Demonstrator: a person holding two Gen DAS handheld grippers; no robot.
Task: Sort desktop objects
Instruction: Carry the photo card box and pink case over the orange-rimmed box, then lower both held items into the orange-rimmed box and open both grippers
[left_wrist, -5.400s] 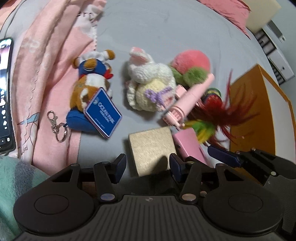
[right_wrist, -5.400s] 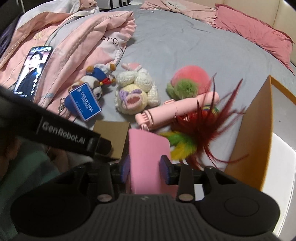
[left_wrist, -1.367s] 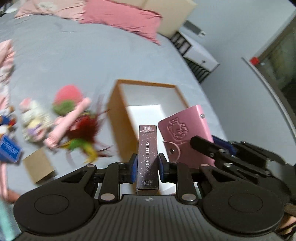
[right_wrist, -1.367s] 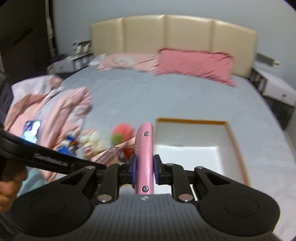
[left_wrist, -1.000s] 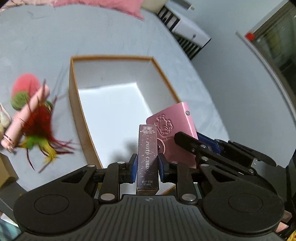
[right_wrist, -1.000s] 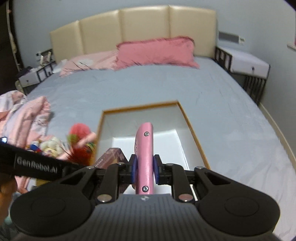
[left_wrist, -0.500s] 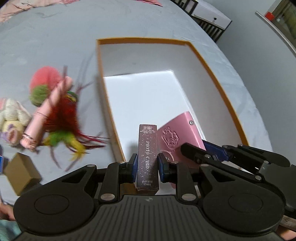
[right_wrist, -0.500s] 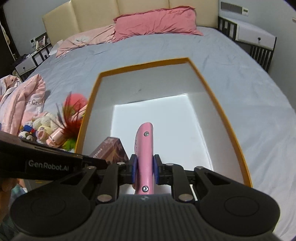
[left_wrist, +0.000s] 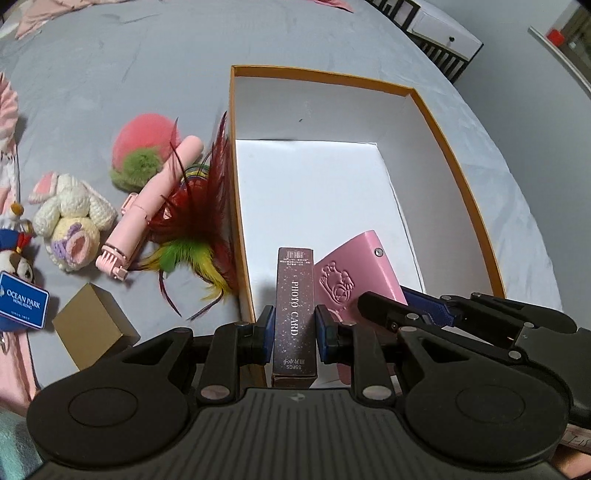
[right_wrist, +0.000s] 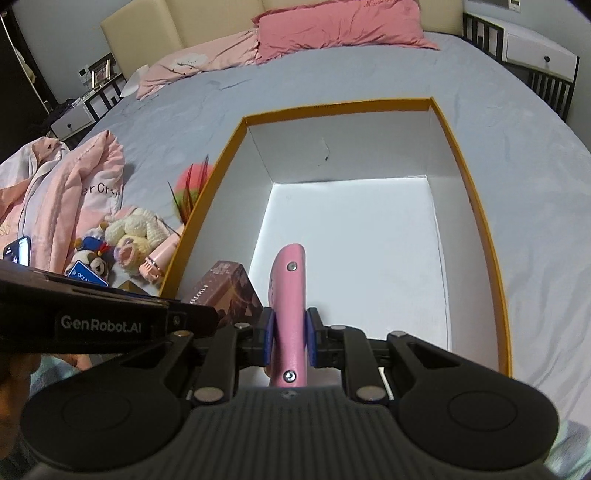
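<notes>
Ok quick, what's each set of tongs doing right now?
Left tongs: closed on the photo card box.
Right tongs: closed on the pink card holder.

We see a grey bed, orange-rimmed box, plush toys, feather toy, tan box, pink pillows.

You've carried both grippers off the toy pile: photo card box and pink card holder now hang low over the orange-rimmed box, near end.
</notes>
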